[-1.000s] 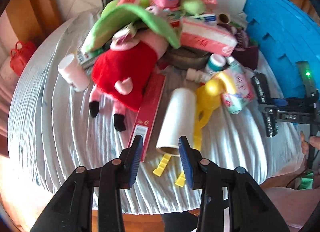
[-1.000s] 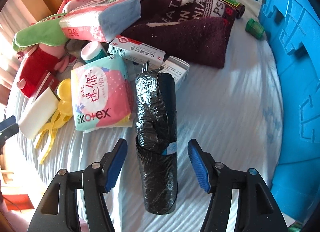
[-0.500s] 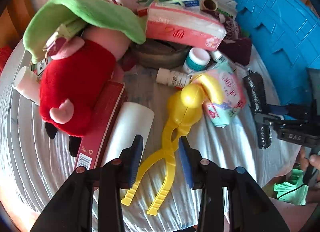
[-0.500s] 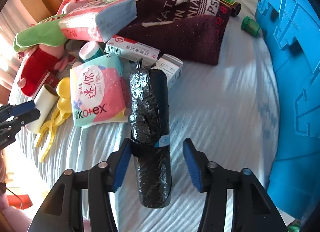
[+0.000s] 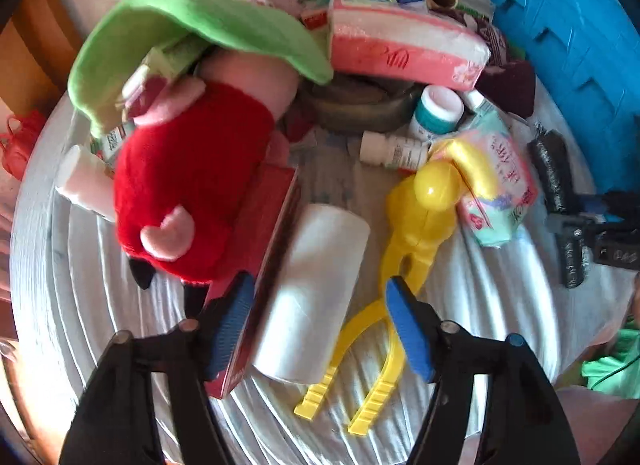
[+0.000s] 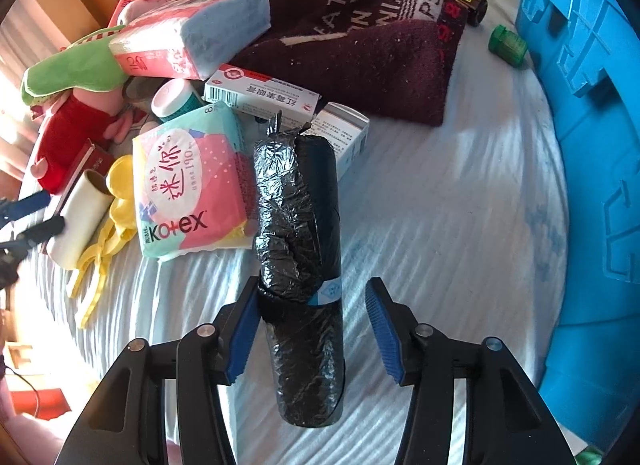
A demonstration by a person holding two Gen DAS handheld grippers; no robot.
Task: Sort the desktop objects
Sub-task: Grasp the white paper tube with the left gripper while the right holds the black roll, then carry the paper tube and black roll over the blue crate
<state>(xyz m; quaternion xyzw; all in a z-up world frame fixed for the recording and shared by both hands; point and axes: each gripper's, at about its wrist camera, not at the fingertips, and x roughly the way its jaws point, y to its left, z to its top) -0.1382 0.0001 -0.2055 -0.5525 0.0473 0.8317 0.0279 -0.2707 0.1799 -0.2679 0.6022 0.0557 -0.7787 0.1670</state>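
A white roll (image 5: pixel 316 297) lies on the white cloth between the open jaws of my left gripper (image 5: pixel 320 325), next to a red box (image 5: pixel 264 249) and yellow plastic tongs (image 5: pixel 420 233). The white roll also shows in the right wrist view (image 6: pixel 80 221). A black roll of bags (image 6: pixel 300 265) lies between the open jaws of my right gripper (image 6: pixel 310 329); its left pad (image 6: pixel 242 329) touches the roll, the right pad stands apart. The black roll also shows in the left wrist view (image 5: pixel 554 185).
A pile fills the back: red plush toy (image 5: pixel 192 185), green cloth (image 5: pixel 192 25), pink tissue pack (image 5: pixel 400 53), Kotex pack (image 6: pixel 188 185), maroon towel (image 6: pixel 360 49), medicine boxes (image 6: pixel 260 99), small bottles (image 5: pixel 392 151). A blue crate (image 6: pixel 592 125) stands at the right.
My left gripper moved left from the yellow tongs to straddle the white roll and opened wider. My right gripper held around the black roll, shifting slightly.
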